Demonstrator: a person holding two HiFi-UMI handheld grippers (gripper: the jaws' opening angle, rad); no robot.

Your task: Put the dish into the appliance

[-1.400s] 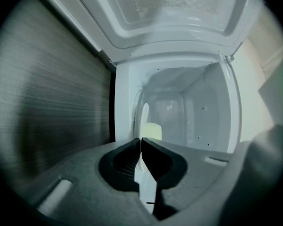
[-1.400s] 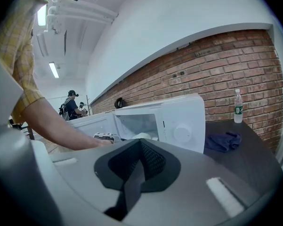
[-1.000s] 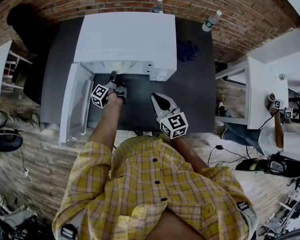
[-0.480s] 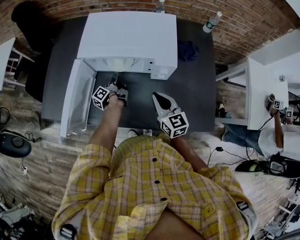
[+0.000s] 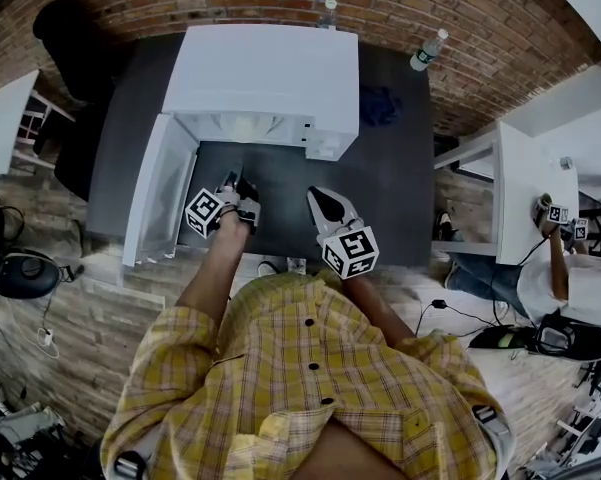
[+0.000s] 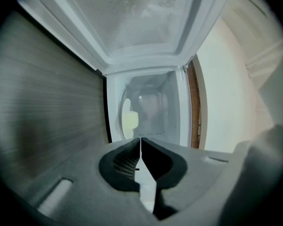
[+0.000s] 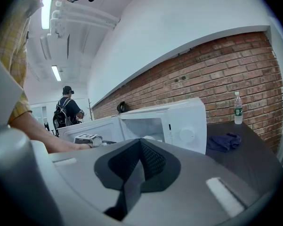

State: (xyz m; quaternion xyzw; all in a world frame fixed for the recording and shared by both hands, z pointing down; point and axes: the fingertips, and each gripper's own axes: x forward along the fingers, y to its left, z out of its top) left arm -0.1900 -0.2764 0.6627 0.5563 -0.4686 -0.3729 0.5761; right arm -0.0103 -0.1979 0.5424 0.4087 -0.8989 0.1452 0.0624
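The white microwave [image 5: 265, 73] stands on a dark table [image 5: 380, 188], its door [image 5: 158, 188] swung open to the left. In the left gripper view a pale dish [image 6: 128, 119] sits inside the lit cavity. The right gripper view also shows the microwave [image 7: 183, 126] with the dish [image 7: 149, 137] just inside. My left gripper [image 5: 235, 180] hovers in front of the opening, a short way back from it, shut and empty. My right gripper [image 5: 320, 198] is beside it to the right, over the table, shut with nothing in it.
A dark blue cloth [image 5: 380, 103] lies right of the microwave. Two water bottles [image 5: 427, 48] [image 5: 327, 10] stand by the brick wall. A white desk [image 5: 525, 188] and a seated person [image 5: 550, 268] are at the right. A person with a backpack [image 7: 66, 109] stands far off.
My left gripper has drawn back from the microwave opening toward the table's front edge. The right gripper has hardly moved.
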